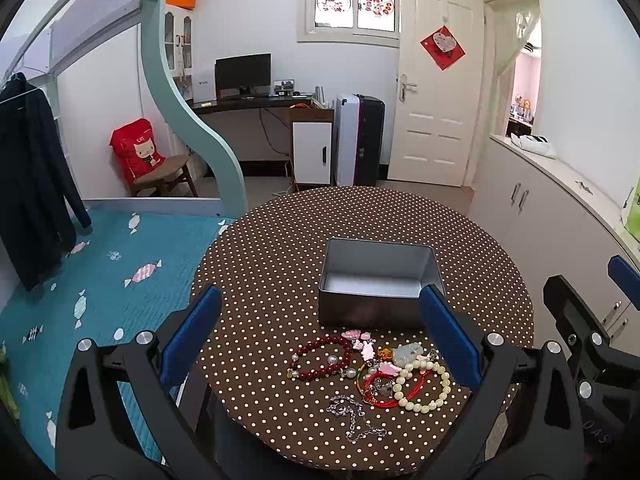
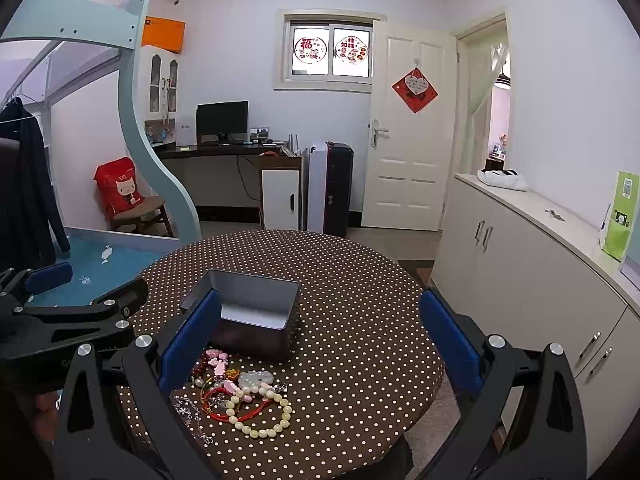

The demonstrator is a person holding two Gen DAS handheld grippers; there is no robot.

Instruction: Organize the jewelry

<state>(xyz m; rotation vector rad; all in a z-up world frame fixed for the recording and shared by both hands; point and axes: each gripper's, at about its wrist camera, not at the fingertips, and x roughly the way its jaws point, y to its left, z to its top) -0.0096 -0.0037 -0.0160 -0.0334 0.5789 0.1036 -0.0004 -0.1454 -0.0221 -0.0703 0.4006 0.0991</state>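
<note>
A heap of jewelry lies near the front of the round polka-dot table [image 1: 280, 240]: a dark red bead bracelet [image 1: 322, 358], a cream bead bracelet [image 1: 424, 386], a red cord bracelet [image 1: 378, 390], a silver chain [image 1: 354, 420] and pink charms [image 1: 362, 338]. An open grey tin box [image 1: 376, 280] stands behind it, nothing visible inside. My left gripper [image 1: 320, 328] is open and empty, held above the heap. My right gripper [image 2: 320, 334] is open and empty, right of the heap [image 2: 240, 400] and box [image 2: 250, 312]. The cream bracelet [image 2: 264, 412] lies nearest it.
A bed with a teal cover [image 1: 100, 280] lies left of the table. A long white cabinet [image 2: 540, 280] runs along the right wall. A desk with a monitor [image 1: 242, 72], a suitcase [image 1: 360, 140] and a door [image 1: 436, 80] stand at the back.
</note>
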